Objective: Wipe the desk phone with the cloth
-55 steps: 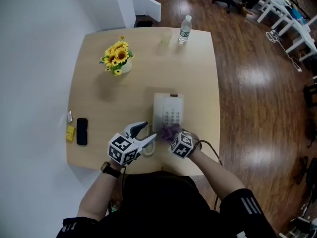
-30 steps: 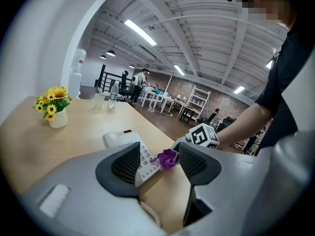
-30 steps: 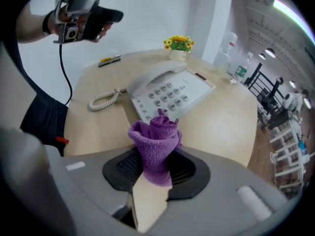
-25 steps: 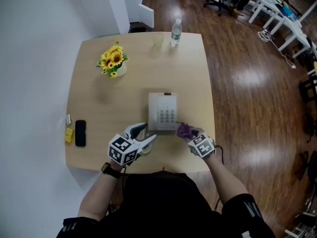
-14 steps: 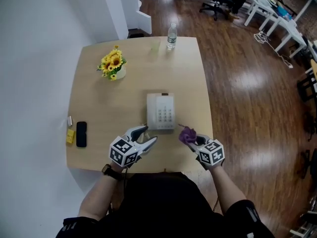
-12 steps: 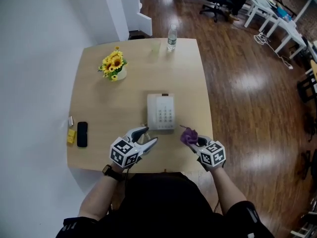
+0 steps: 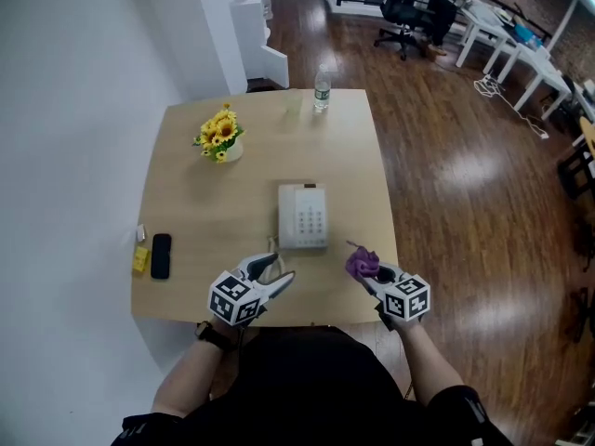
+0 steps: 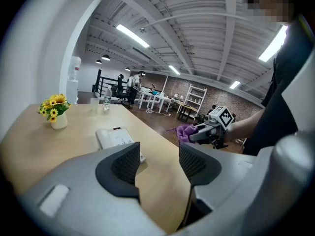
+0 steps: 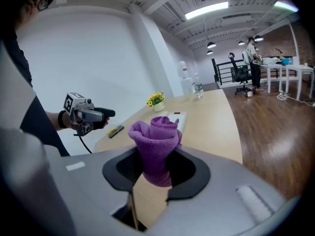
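- Two claws are in view over the near edge of the bench [image 7: 214, 193], one in each of the person's hands.
- Left claw [image 8: 160, 161]: jaws stand apart with a clear gap. Nothing sits between them; only bare bench surface shows through the gap. It is held above the bench, near the front edge and left of the desk phone [image 7: 303, 216].
- Right claw [image 9: 157, 168]: jaws are closed on the cloth [image 9: 153, 136], a purple knitted piece. The cloth is bunched, and its folded upper part rises above the jaw tips.
- Cloth position: in the head view it is near the bench's front right corner, to the right of the desk phone and nearer the person. It is clear of the phone, with no contact.
- Desk phone: white, keypad facing up, lying flat near the middle of the bench. Neither claw touches it.
- The two claws point roughly toward each other — each shows in the other's view.
- Other items on the bench:
  - a white pot of yellow flowers [image 7: 220, 133] toward the far left;
  - a water bottle [image 7: 321, 93], upright at the far edge;
  - a black mobile phone [image 7: 161, 255] at the left edge, with a small yellow item [image 7: 140, 259] just beside it.
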`<state>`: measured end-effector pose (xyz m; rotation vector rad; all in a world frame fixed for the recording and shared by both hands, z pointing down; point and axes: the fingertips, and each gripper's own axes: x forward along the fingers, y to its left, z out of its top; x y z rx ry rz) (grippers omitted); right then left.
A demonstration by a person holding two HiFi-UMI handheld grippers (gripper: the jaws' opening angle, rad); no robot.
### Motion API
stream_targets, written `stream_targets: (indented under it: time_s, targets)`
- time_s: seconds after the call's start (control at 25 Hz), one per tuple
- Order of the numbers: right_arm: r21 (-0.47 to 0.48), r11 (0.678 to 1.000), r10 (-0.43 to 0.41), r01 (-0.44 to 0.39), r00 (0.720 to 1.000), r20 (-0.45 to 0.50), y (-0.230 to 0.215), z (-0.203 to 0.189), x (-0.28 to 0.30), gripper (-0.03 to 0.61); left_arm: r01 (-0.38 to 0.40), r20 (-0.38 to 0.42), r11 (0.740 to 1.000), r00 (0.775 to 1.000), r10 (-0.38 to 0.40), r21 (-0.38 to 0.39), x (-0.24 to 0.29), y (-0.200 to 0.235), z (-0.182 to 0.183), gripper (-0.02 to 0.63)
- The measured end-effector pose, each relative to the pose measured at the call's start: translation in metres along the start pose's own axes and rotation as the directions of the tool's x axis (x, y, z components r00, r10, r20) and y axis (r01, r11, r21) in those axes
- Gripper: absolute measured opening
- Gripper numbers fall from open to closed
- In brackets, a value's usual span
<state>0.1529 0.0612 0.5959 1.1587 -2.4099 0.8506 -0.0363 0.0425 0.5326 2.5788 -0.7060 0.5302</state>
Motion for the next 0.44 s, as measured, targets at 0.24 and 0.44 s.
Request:
stream_targets:
  time_s: [0.24,0.44]
  targets:
    - [-0.010,1.000,-0.006,0.006,1.000,0.017,-0.002,0.001,-0.013,0.133,-0.022,0.019,1.000,1.000,0.022,0.004,-0.008,-0.011,-0.003,0.242]
    - [0.001,1.000,-0.009,0.009,0.999,0.035,-0.003,0.002,-0.021,0.133,-0.038,0.030,0.999,0.999,0.038,-0.005,-0.014,-0.017,-0.007,0.244]
